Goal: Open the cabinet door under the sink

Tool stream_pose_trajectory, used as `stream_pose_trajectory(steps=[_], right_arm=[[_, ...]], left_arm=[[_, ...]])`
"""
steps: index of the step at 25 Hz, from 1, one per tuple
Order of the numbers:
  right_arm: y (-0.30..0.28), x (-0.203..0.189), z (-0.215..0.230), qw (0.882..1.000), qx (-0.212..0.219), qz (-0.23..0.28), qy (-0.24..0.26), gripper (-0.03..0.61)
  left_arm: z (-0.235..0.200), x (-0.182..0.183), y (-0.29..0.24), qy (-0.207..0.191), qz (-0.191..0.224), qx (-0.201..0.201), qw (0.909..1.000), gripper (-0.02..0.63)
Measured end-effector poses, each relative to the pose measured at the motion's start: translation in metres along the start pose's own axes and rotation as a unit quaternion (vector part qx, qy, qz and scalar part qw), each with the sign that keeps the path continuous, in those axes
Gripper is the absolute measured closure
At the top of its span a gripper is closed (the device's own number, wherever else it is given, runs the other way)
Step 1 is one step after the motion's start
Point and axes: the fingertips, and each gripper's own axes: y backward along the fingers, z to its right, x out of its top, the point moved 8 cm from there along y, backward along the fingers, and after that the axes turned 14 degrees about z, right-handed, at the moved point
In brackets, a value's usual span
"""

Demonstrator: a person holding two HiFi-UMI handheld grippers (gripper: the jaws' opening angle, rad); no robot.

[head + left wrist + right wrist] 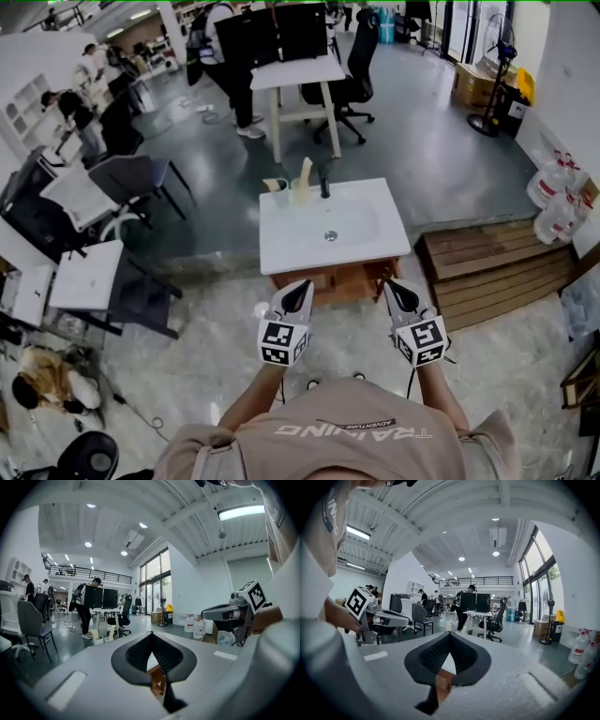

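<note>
Wood-brown cabinet [336, 281] under a white rectangular ceramic sink [281, 251], seen from above, standing directly in front of you on the grey floor. Its door faces you, so only a narrow strip of the front shows below the sink's near rim, and no handle can be made out. You hold the left gripper [300, 291] and the right gripper [397, 291] just in front of that strip, left towards the middle and right at the cabinet's right corner. Whether either one touches the wood cannot be told. Each gripper's own view shows its black ridged jaws together at the tips with nothing clamped between them. Only the cabinet wood and the white sink edge show through the gap lower down. Likely faults from here: jaws that are closed cannot take a handle or door edge, so pushing forward as they are would probably only bump the front. A shallow bite on a thin edge could slip off as you pull. A hard pull might drag the free-standing unit and upset the vessels at the back of the sink. The swinging door could also meet the idle gripper or your legs if you stand this close. Count: two grippers, one cabinet, one sink, one black tap [324, 184], one metal drain [330, 235], and two pale cups [280, 194] at the sink's rear left corner.
</note>
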Motion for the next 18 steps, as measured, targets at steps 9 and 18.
stream_pose_trajectory(steps=[9, 18], right_arm=[[0.009, 0.003, -0.004, 1.000, -0.003, 0.003, -0.003, 0.578], [0.011, 0.008, -0.011, 1.000, -0.007, 0.022, -0.004, 0.578]], left_arm=[[-0.004, -0.002, 0.006, 0.012, 0.002, 0.015, 0.9998, 0.597], [0.005, 0.007, 0.007, 0.001, 0.009, -0.013, 0.9999, 0.597]])
